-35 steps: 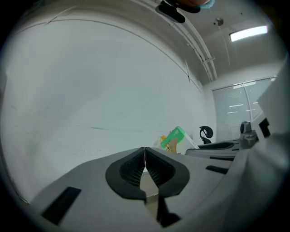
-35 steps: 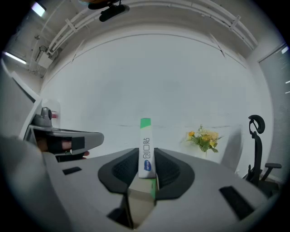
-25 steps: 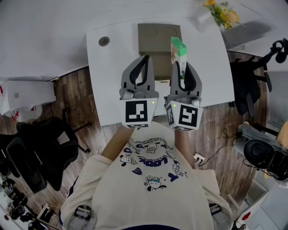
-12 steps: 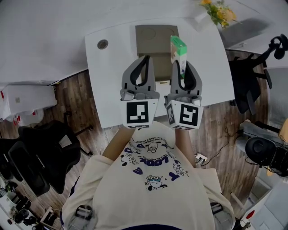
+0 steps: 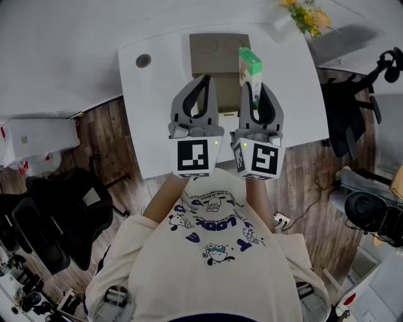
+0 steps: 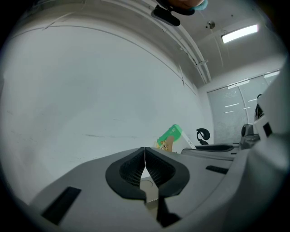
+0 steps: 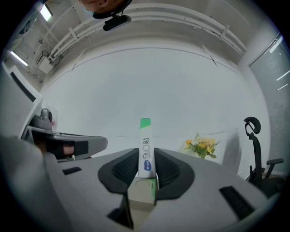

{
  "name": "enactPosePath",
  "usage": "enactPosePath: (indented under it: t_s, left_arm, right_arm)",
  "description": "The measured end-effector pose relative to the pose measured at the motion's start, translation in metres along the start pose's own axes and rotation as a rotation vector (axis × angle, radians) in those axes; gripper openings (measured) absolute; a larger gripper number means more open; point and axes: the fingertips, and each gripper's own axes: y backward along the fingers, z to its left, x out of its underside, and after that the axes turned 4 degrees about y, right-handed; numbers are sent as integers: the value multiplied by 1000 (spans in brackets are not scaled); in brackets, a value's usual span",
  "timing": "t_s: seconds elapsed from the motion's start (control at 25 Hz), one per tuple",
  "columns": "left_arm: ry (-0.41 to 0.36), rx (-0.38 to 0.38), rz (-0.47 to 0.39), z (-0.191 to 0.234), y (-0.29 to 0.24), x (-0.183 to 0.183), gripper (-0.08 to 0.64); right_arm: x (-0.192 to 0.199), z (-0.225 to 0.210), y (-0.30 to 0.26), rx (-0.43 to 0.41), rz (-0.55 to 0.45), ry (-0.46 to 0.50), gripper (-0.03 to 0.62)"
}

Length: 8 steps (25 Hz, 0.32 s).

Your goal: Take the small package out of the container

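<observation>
A small green-and-white package (image 5: 249,68) stands upright between the jaws of my right gripper (image 5: 257,90), which is shut on its lower part; the right gripper view shows the package (image 7: 145,144) clamped by that gripper (image 7: 146,164). It is held above the near right part of the olive-brown open container (image 5: 217,53), whose rim (image 7: 141,190) shows below the jaws. My left gripper (image 5: 201,82) hovers beside it over the container's near edge. Its jaws touch with nothing between them (image 6: 144,154). The left gripper view shows the package (image 6: 170,135) to the right.
The container sits at the back middle of a white table (image 5: 157,113) with a round cable hole (image 5: 143,60). Yellow flowers (image 5: 307,17) stand at the back right corner. Office chairs (image 5: 346,113) surround the table over a wooden floor.
Both grippers and the package keep their places; only the head view has shifted slightly.
</observation>
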Motion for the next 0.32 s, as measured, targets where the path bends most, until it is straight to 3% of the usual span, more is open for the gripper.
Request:
enactPosePath:
  t_s: [0.32]
  left_arm:
    - [-2, -3, 4, 1, 0, 1, 14]
  right_arm:
    - [4, 1, -1, -4, 6, -1, 111]
